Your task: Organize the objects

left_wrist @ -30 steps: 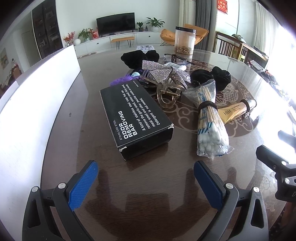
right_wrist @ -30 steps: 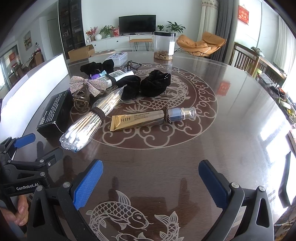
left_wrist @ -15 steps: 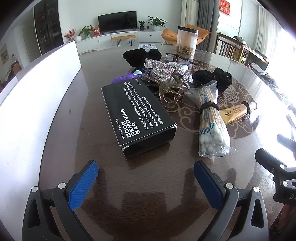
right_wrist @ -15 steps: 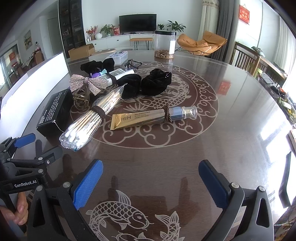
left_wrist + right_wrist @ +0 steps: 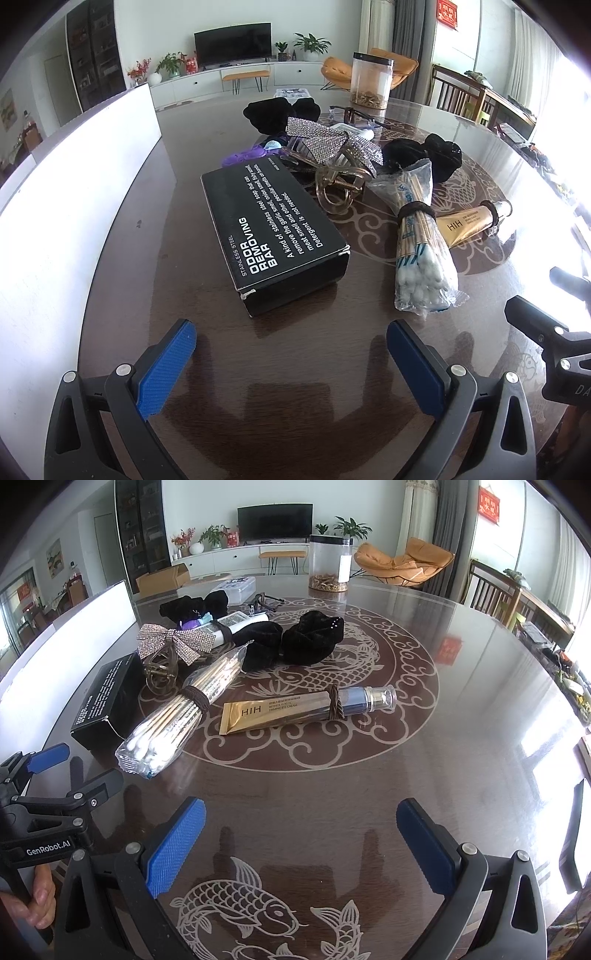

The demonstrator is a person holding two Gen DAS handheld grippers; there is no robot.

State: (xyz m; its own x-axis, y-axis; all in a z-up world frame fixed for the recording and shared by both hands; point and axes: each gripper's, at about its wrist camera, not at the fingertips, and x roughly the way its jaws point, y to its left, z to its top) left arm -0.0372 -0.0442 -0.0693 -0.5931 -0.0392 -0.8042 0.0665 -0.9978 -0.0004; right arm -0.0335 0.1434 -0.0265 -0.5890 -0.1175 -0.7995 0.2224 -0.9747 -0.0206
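Evidently poised to choose — left claw (image 5: 291,363) wide and empty, aimed at black box (image 5: 275,230) just ahead on surface (image 5: 155,221); right claw (image 5: 301,843) likewise wide, facing gold tube (image 5: 284,710) beside cotton swabs (image 5: 181,716).

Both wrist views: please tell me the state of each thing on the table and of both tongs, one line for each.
Left tongs: open, empty, above the table.
Right tongs: open, empty.
Black box: closed, lying flat.
Cotton swabs: in a bag, bound with a hair tie, lying down.
Gold tube: capped, lying down, hair tie around it.
Bow clip: lying against the box.
Black scrunchie: loose on the table.
Jar: upright, lid on.
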